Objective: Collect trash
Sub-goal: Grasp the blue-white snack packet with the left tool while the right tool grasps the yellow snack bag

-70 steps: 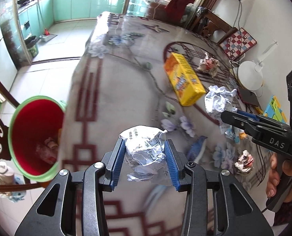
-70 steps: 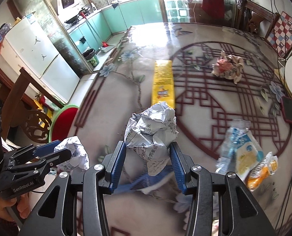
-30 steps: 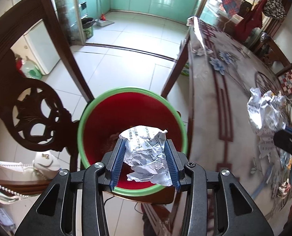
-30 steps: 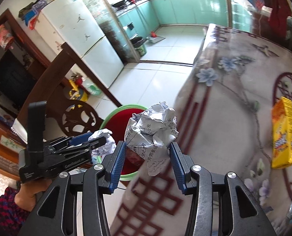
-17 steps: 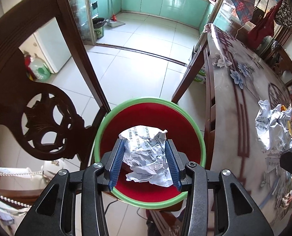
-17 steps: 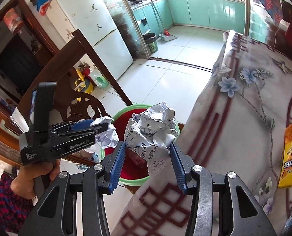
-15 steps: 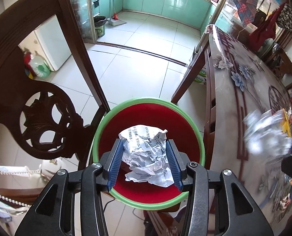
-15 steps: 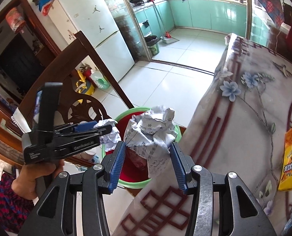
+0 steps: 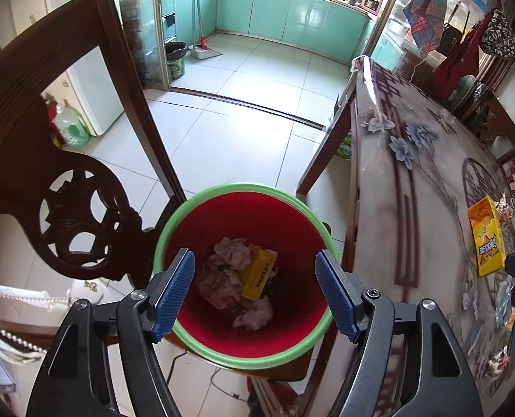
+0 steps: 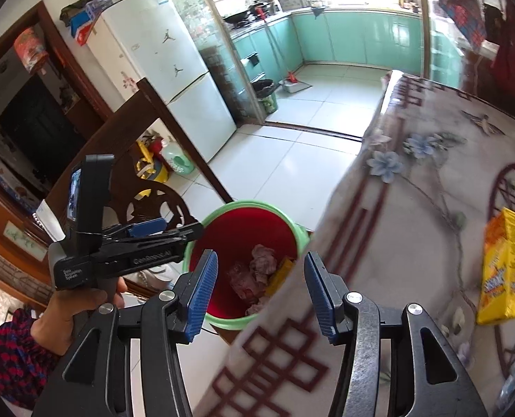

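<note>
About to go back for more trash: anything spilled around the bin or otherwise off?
Nothing stands out. The bin stands upright with paper wads and a yellow box inside; no litter shows on the visible floor. Both tools' jaws are opening, empty.

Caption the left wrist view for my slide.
Empty left tongs opening above the red bin of crumpled paper.

Carved wooden chair point(image 9: 66, 187), white fridge point(image 10: 160, 69), floral tabletop point(image 9: 424, 180).
</note>
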`<control>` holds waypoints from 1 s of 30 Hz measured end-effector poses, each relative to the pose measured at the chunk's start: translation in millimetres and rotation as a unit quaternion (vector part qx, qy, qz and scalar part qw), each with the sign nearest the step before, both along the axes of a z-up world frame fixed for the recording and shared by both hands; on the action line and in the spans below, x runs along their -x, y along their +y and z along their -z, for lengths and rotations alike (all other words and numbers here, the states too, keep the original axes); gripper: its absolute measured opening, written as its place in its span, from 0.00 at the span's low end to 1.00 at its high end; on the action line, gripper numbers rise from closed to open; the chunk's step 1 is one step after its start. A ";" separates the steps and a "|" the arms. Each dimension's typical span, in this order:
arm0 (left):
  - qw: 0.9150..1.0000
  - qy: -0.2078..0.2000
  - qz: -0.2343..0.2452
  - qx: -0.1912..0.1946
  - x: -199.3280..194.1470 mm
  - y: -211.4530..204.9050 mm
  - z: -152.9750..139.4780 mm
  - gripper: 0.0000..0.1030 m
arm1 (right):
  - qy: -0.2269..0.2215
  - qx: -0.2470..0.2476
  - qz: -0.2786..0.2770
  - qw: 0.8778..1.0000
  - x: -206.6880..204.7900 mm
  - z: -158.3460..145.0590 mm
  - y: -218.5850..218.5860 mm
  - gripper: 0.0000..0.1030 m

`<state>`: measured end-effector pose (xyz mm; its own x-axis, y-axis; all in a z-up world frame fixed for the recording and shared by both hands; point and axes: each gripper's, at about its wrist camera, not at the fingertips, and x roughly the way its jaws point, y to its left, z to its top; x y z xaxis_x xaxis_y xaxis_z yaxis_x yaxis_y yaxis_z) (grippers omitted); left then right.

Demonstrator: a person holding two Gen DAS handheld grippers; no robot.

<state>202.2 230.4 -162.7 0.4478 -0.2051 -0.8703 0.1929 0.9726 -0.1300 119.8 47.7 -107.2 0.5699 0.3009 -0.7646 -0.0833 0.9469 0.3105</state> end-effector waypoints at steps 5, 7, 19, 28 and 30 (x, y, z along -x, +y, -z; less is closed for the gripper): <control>0.999 0.003 0.033 0.001 18.5 -28.9 -8.1 0.69 | 0.002 0.009 0.057 0.998 40.5 -7.1 -48.3 0.49; 0.999 -0.002 0.051 0.003 27.9 -44.6 -13.6 0.69 | 0.004 0.008 0.085 0.996 62.0 -7.9 -72.1 0.50; 0.987 0.016 0.161 0.022 102.8 -170.2 -22.6 0.69 | 0.077 0.042 0.241 0.967 218.3 17.5 -229.0 0.54; 0.965 0.022 0.257 0.037 166.2 -278.3 -33.6 0.69 | 0.103 -0.059 0.393 0.912 259.2 68.9 -361.7 0.54; 0.961 0.018 0.275 0.035 178.4 -296.0 -37.1 0.70 | 0.119 -0.074 0.396 0.908 254.5 85.6 -375.5 0.54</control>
<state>23.8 -65.7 -125.6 0.2250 -0.4605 -0.8586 0.6685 0.7141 -0.2079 -134.7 -327.8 -192.8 0.4756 -0.0210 -0.8794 0.6913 0.6271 0.3589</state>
